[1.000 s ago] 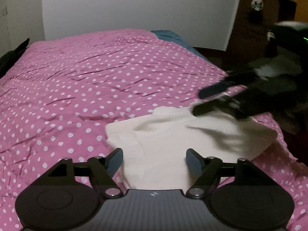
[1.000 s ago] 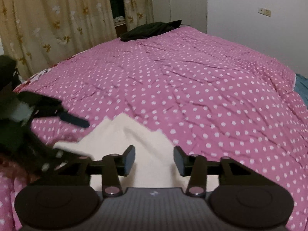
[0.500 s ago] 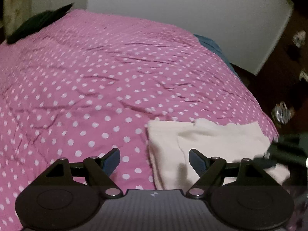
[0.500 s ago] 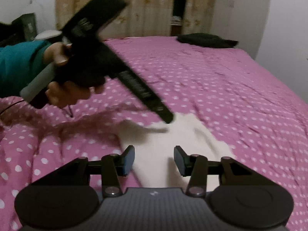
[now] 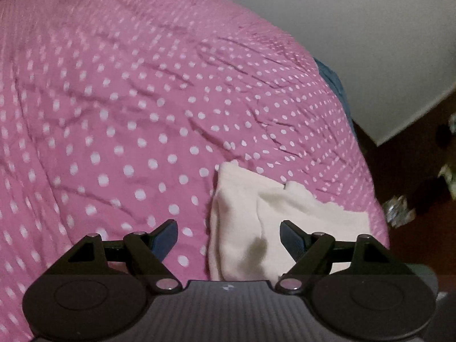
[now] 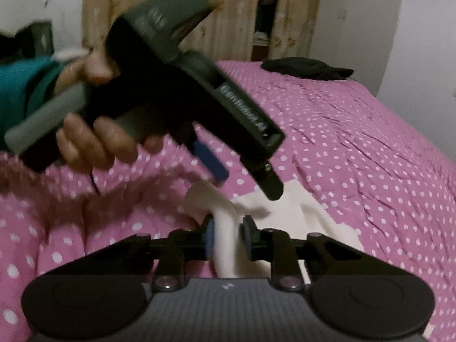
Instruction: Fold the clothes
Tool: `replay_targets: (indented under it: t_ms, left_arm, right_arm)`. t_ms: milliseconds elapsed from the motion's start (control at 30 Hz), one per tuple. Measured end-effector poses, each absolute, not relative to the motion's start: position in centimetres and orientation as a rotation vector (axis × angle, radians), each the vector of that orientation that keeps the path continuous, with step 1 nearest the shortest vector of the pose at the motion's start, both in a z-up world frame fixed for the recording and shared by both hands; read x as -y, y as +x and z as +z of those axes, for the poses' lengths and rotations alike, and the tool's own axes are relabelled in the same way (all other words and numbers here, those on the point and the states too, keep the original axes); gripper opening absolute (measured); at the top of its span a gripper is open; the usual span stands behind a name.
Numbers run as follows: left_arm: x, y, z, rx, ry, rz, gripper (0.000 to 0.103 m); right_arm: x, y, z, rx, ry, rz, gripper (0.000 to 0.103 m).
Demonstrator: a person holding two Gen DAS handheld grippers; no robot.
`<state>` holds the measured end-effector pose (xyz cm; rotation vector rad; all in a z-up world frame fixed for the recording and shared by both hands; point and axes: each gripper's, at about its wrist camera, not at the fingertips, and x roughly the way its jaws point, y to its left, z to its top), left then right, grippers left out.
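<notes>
A cream garment (image 5: pixel 285 222) lies partly folded near the right edge of the pink dotted bedspread (image 5: pixel 114 114). My left gripper (image 5: pixel 228 236) hovers open over the garment's left edge, with nothing between its fingers. In the right wrist view, a raised fold of the cream garment (image 6: pixel 299 208) stands between the pads of my right gripper (image 6: pixel 228 238). Its jaws are closing and pinch that fold. The left gripper (image 6: pixel 246 181) also appears there, held by a person's hand (image 6: pixel 94 142), its tips just above the cloth.
A black garment (image 6: pixel 307 68) lies at the far end of the bed (image 6: pixel 356 142). Yellow curtains (image 6: pixel 142 14) hang behind it. A blue cloth (image 5: pixel 333 77) shows at the bed's far right edge, by a white wall (image 5: pixel 356 42). Dark floor lies to the right.
The right gripper's jaws have come together on a fold of the cream garment. The left gripper has rolled and shifted toward the garment's left edge, still open.
</notes>
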<state>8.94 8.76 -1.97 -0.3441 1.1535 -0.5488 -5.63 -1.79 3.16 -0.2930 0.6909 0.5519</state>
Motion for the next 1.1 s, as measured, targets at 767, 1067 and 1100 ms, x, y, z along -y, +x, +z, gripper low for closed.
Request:
replay_targets:
  t_ms: [767,1067,1100]
  left_arm:
    - [-8.5,10.1,-5.7,-1.377,-0.747,-0.573,0.036]
    - [-8.3,10.0,-5.3,-1.33,-0.67,-0.593,0.024]
    - [-8.2,9.9,-5.2,-1.324,-0.659,-0.597,0.024]
  right_arm:
    - [4.7,-5.0,4.6,-0.675,-0.07,0.561,0.005]
    - [8.1,-5.5,5.5,-0.717,-0.024,0.494,0.015]
    - [9.0,-5.7,5.7,-0.723,-0.019,0.465,0.016]
